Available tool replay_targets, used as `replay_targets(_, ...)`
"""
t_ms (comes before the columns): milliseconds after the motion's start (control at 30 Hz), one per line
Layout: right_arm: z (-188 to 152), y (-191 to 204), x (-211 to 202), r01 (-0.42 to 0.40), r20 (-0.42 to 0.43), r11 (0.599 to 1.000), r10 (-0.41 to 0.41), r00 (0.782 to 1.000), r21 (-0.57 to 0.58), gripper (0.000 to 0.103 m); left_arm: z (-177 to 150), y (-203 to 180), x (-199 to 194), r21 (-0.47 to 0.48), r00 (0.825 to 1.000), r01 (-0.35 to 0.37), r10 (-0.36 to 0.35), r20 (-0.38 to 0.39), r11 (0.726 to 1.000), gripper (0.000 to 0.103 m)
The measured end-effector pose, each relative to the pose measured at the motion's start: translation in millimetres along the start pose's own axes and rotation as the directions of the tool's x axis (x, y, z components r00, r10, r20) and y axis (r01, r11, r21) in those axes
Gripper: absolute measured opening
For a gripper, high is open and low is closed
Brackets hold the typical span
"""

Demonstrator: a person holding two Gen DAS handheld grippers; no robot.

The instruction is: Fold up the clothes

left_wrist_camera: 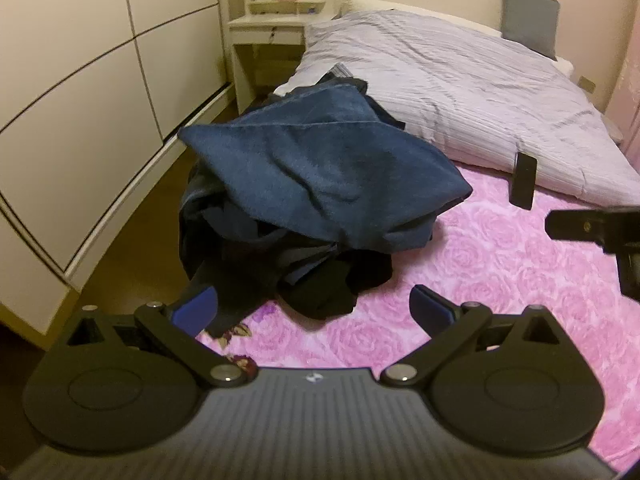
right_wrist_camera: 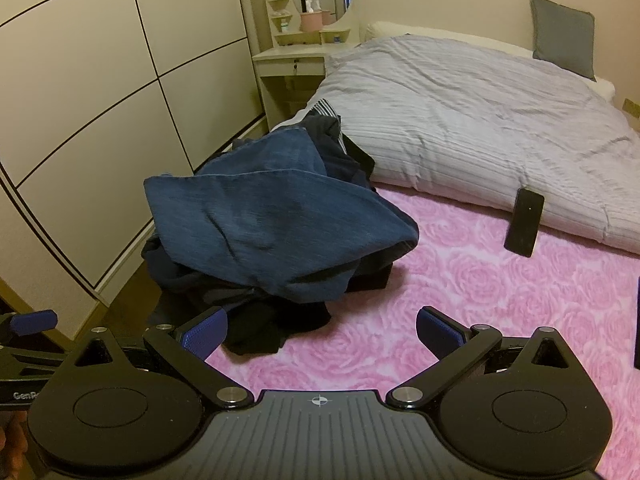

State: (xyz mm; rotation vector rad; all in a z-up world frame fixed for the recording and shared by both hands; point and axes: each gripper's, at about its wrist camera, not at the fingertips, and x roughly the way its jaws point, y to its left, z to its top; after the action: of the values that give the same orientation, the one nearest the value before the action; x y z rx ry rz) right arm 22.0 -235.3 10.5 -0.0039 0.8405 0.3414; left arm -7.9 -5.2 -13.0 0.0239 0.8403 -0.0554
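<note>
So it's a bedroom, with a bed (right_wrist_camera: 460,300) covered in a pink rose-pattern blanket, a grey striped duvet (right_wrist_camera: 460,120) pushed up toward the headboard end, a cream wardrobe (right_wrist_camera: 80,120) running along the left and a little dressing table (right_wrist_camera: 292,56) in the corner. The clothes pile (right_wrist_camera: 272,236) is dumped at the left edge of the bed, just in front of the duvet, with a blue denim-looking piece (left_wrist_camera: 320,176) draped over the top and darker stuff bunched underneath, some of it spilling toward me. I'd guess it's parked there so the open pink patch to its right is free as a folding area. There's a black phone (right_wrist_camera: 524,222) leaning against the duvet's edge, well apart from the pile, out of the way. My left hand-held gripper (left_wrist_camera: 314,310) is spread wide with nothing between the blue pads, tilted down at the near edge of the pile. My right hand-held gripper (right_wrist_camera: 322,330) is the same, wide apart and empty, hovering over bare blanket just right of the dark clothes. Nothing's folded yet as far as I can tell, so the first job is probably pulling that top blue piece off.
</note>
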Motion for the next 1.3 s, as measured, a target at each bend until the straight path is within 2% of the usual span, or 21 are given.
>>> replay_targets(133, 1, -8, 2, -0.001, -0.002, 1.000, 0.001, 1.000, -0.004, 0.103, -4, -8, -5, 0.075, 0.998, -0.015, 0.010, 0.067, 0.997, 0.101)
replay_targets(233, 2, -18, 3, -0.001, -0.003, 0.999, 0.001, 1.000, -0.032, 0.103, -4, -16, -5, 0.153, 0.997, -0.035, 0.023, 0.078, 0.988, 0.101)
replay_targets(300, 3, -23, 5, -0.002, -0.004, 0.998, 0.002, 1.000, -0.059, 0.103, -3, -18, -3, 0.189, 0.997, -0.046, 0.035, 0.063, 0.981, 0.101)
replay_targets(467, 8, -37, 25, -0.027, -0.011, 0.985, 0.025, 1.000, -0.171, 0.103, 9, -12, 11, 0.271, 1.000, -0.023, 0.024, 0.001, 0.962, 0.101)
replay_targets(600, 19, -40, 52, -0.038, -0.024, 0.957, 0.032, 0.999, -0.286, 0.103, 26, 0, 37, 0.376, 0.999, -0.030, 0.037, -0.012, 0.926, 0.101)
replay_targets(767, 41, -35, 102, -0.065, -0.058, 0.900, 0.044, 0.997, -0.431, 0.103, 65, 27, 98, 0.486, 1.000, -0.021, 0.021, 0.005, 0.873, 0.101)
replay_targets(900, 59, -27, 148, -0.074, -0.076, 0.834, 0.038, 0.996, -0.547, 0.103, 102, 45, 159, 0.586, 1.000, 0.010, -0.016, 0.004, 0.811, 0.101)
replay_targets(1067, 78, -17, 216, -0.081, -0.099, 0.674, 0.012, 0.995, -0.734, 0.103, 136, 60, 228, 0.694, 0.997, 0.069, -0.067, -0.030, 0.717, 0.101)
replay_targets(1300, 109, -17, 301, -0.198, -0.215, 0.549, 0.033, 0.976, -0.812, 0.103, 153, 72, 290, 0.808, 0.987, 0.155, -0.121, -0.104, 0.569, 0.101)
